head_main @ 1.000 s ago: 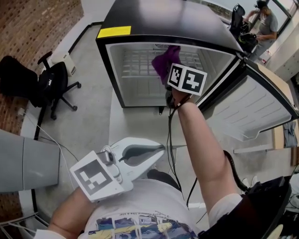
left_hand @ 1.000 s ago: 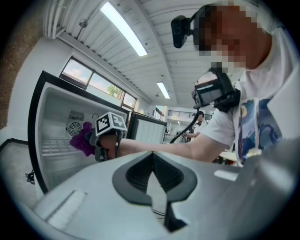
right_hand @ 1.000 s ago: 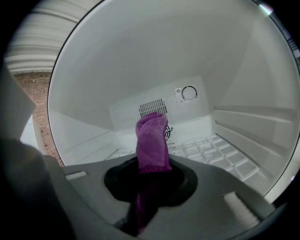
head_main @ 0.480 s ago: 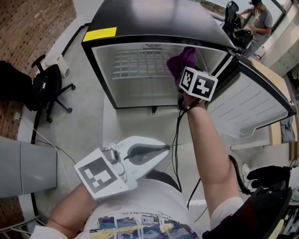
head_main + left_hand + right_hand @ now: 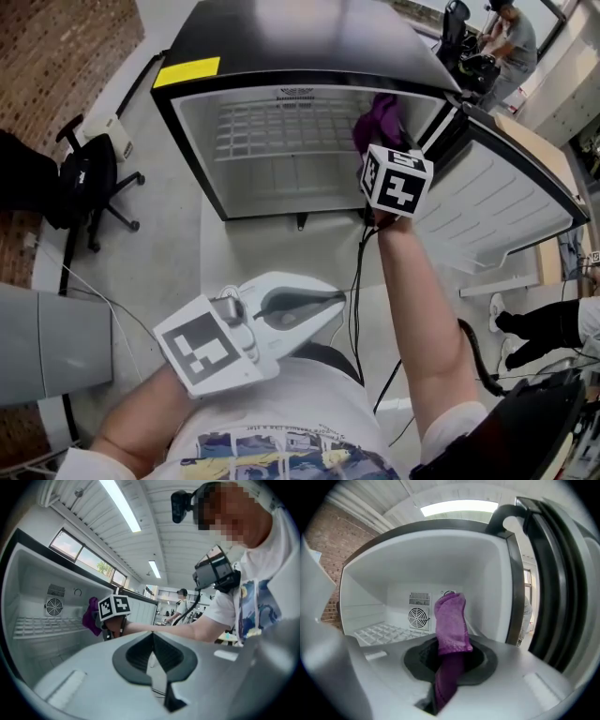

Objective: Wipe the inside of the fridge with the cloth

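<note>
Well, the wiping looks barely under way to me: the fridge point(image 5: 300, 37) stands open, and its white walls and wire shelf point(image 5: 281, 122) give no sign of what has been covered, so I'd reckon most is left. The right gripper point(image 5: 447, 677) is clamped on the purple cloth point(image 5: 451, 620), which sticks up past the jaw tips inside the fridge, near its right wall. The left gripper point(image 5: 152, 660), jaws pressed together on nothing, hangs near the person's body.
</note>
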The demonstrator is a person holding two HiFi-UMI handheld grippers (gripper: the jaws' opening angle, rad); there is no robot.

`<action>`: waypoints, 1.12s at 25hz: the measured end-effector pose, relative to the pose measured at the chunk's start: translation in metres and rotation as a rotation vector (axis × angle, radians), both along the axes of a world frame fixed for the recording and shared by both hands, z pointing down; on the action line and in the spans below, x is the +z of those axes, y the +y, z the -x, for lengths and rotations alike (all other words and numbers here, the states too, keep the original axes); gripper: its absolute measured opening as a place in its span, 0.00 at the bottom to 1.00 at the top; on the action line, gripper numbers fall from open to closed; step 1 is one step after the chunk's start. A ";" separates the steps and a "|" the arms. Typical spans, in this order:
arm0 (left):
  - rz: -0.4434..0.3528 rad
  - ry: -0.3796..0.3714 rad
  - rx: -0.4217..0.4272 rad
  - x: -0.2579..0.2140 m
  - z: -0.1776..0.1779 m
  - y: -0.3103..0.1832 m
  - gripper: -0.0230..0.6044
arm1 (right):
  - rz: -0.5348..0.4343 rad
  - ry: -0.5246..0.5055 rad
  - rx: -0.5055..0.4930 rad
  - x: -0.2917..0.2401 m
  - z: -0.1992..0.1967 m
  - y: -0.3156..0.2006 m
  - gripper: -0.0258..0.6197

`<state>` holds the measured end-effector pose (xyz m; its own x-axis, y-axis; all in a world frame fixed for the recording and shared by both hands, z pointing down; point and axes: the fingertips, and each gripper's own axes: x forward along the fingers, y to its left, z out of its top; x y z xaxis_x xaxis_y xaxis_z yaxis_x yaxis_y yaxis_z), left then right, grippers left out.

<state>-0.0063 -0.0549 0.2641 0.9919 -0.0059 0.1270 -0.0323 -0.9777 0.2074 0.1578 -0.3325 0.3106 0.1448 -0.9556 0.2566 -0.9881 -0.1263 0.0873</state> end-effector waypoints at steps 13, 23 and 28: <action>0.002 0.018 0.004 0.000 0.008 0.007 0.05 | -0.100 0.087 -0.111 -0.026 0.027 0.041 0.12; 0.018 0.003 -0.069 0.012 0.033 0.014 0.05 | -0.161 0.064 -0.412 -0.011 0.112 0.089 0.12; 0.021 -0.019 -0.114 0.019 0.046 0.013 0.04 | -0.133 0.039 -0.565 0.016 0.143 0.103 0.12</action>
